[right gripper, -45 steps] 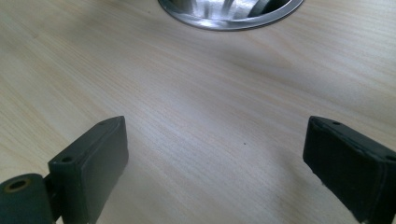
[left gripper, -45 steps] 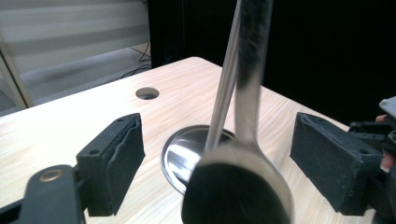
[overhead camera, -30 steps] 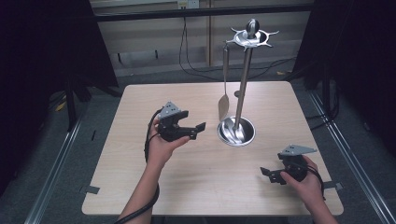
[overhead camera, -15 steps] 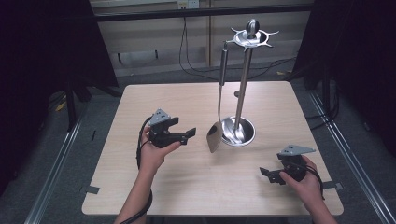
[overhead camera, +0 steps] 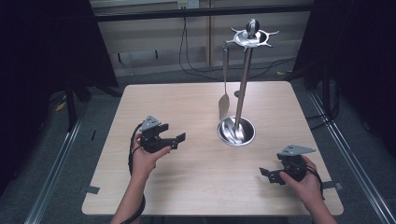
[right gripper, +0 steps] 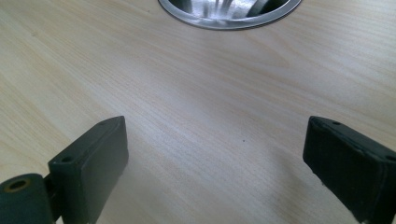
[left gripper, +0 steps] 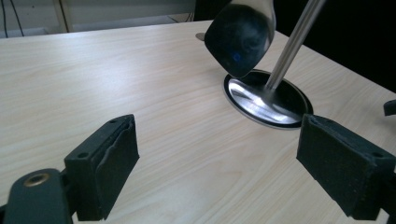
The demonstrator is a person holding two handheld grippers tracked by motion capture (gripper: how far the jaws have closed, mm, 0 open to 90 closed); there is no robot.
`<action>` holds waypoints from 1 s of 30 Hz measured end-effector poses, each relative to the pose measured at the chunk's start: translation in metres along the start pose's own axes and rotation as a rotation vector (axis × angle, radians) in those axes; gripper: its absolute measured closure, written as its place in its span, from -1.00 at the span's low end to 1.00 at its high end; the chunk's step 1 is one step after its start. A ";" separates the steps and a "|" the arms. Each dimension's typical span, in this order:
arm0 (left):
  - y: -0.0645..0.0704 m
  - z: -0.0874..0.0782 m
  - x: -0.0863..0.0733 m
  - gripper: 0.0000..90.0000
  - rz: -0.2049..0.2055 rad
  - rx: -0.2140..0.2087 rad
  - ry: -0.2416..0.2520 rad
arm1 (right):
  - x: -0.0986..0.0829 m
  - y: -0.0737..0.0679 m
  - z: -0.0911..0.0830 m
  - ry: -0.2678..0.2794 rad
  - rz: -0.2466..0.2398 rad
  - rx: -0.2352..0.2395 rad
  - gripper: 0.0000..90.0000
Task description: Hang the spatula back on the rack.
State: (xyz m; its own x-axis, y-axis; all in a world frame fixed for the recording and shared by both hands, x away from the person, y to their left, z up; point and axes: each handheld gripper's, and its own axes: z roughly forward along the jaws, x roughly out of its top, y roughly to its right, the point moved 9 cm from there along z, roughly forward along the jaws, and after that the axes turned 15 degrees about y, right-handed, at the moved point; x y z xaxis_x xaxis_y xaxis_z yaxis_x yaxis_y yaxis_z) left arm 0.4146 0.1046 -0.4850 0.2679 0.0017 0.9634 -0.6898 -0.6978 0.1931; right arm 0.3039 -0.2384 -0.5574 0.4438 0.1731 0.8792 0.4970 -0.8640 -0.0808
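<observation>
A steel utensil stand [overhead camera: 243, 84] rises from a round dish base [overhead camera: 236, 131] right of the table's middle. A metal turner [overhead camera: 224, 105] hangs from its top ring, blade just above the base's left rim. My left gripper [overhead camera: 177, 141] is held above the table left of the base, open and empty, jaws aimed at the stand. In the left gripper view its gripper [left gripper: 217, 154] frames bare wood, with the turner blade [left gripper: 240, 39] and base [left gripper: 266, 100] ahead. My right gripper [overhead camera: 268, 176] rests low at the front right, open and empty. Its jaws [right gripper: 217, 154] face the base rim [right gripper: 224, 18].
The light wooden table [overhead camera: 196, 186] stands on a grey floor with metal rails at both sides. Cables run along the back wall behind the table. Dark curtains close off the left and right.
My left gripper has drawn back from the stand, leftward and toward the person. The turner swung out toward it half a second ago and now hangs straight again. The right gripper has stayed put.
</observation>
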 end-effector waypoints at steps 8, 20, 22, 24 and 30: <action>-0.011 -0.011 -0.011 -0.73 0.002 0.034 -0.023 | 0.000 -0.001 0.000 -0.001 0.000 0.001 -0.86; -0.025 -0.029 -0.024 -0.74 -0.004 0.067 -0.043 | 0.000 -0.002 0.001 0.004 -0.016 0.009 -0.86; -0.027 -0.031 -0.026 -0.74 -0.007 0.073 -0.041 | 0.000 -0.002 0.001 0.005 -0.013 0.009 -0.86; -0.029 -0.033 -0.030 -0.74 -0.004 0.078 -0.049 | 0.000 -0.002 0.001 0.003 -0.011 0.008 -0.86; -0.032 -0.035 -0.035 -0.74 -0.013 0.089 -0.049 | -0.001 -0.001 0.001 0.002 -0.013 0.005 -0.86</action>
State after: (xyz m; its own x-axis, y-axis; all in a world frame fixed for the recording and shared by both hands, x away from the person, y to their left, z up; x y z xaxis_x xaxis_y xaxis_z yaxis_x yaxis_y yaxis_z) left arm 0.4032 0.1520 -0.5186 0.3111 -0.0224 0.9501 -0.6243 -0.7585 0.1866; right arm 0.3039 -0.2376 -0.5588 0.4357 0.1834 0.8812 0.5067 -0.8591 -0.0717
